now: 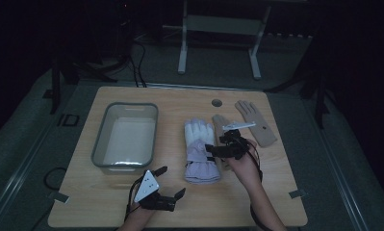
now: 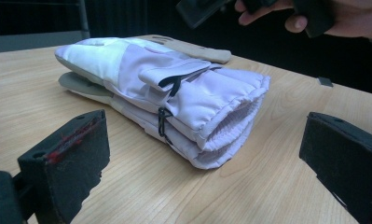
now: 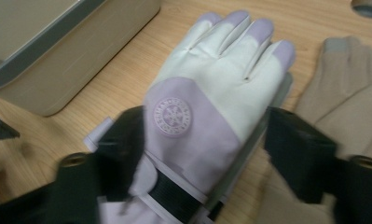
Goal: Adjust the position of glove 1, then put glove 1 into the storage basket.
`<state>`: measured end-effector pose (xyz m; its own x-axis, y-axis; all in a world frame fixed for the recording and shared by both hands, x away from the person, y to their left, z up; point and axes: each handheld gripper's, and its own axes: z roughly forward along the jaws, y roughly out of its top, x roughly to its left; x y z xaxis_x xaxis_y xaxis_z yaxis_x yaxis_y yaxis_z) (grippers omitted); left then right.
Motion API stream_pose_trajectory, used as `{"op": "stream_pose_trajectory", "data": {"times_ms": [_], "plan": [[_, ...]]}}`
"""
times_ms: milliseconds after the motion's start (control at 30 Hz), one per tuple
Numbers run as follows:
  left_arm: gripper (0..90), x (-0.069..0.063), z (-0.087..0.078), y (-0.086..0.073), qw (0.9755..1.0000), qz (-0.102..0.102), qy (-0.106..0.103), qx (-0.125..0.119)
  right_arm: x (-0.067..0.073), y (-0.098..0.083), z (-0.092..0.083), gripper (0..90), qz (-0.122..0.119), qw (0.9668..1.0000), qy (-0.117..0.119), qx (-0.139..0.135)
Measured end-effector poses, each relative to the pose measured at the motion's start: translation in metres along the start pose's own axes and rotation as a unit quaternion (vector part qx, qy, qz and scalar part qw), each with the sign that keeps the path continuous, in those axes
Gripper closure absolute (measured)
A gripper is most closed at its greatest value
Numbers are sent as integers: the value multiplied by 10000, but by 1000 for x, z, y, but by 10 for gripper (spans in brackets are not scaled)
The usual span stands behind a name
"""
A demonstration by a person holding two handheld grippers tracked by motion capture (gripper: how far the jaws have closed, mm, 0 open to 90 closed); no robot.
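At frame centre, my right claw [image 1: 226, 144] hovers wide open over the stacked lilac ski gloves [image 1: 201, 150] on the worktop [image 1: 83, 202]; my left claw [image 1: 170, 182], also wide, waits lower left. A shallow bite could lift one glove only.

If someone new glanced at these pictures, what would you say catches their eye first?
Probably the padded lilac-and-white ski gloves, stacked as a pair at the middle of the wooden table, with the right claw open just above their cuffs. Next, the grey plastic tub to their left, and the tan knit gloves lying flat to their right.
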<state>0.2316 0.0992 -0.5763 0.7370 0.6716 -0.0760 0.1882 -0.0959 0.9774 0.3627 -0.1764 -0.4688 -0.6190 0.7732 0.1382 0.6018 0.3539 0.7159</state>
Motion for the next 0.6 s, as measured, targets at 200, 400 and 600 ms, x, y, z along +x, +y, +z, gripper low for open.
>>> {"op": "stream_pose_trajectory", "data": {"times_ms": [200,400,600], "plan": [[19,3,0,0,9998,-172,-13,22,-9,-8,-8,141,-251,9994,211,-83],[19,4,2,1,9998,-157,-68,141,-16,-17,-12,143,-417,9986,269,-169],[19,3,6,7,9981,-341,-290,421,-22,-20,-20,136,-214,9989,393,-158]]}}
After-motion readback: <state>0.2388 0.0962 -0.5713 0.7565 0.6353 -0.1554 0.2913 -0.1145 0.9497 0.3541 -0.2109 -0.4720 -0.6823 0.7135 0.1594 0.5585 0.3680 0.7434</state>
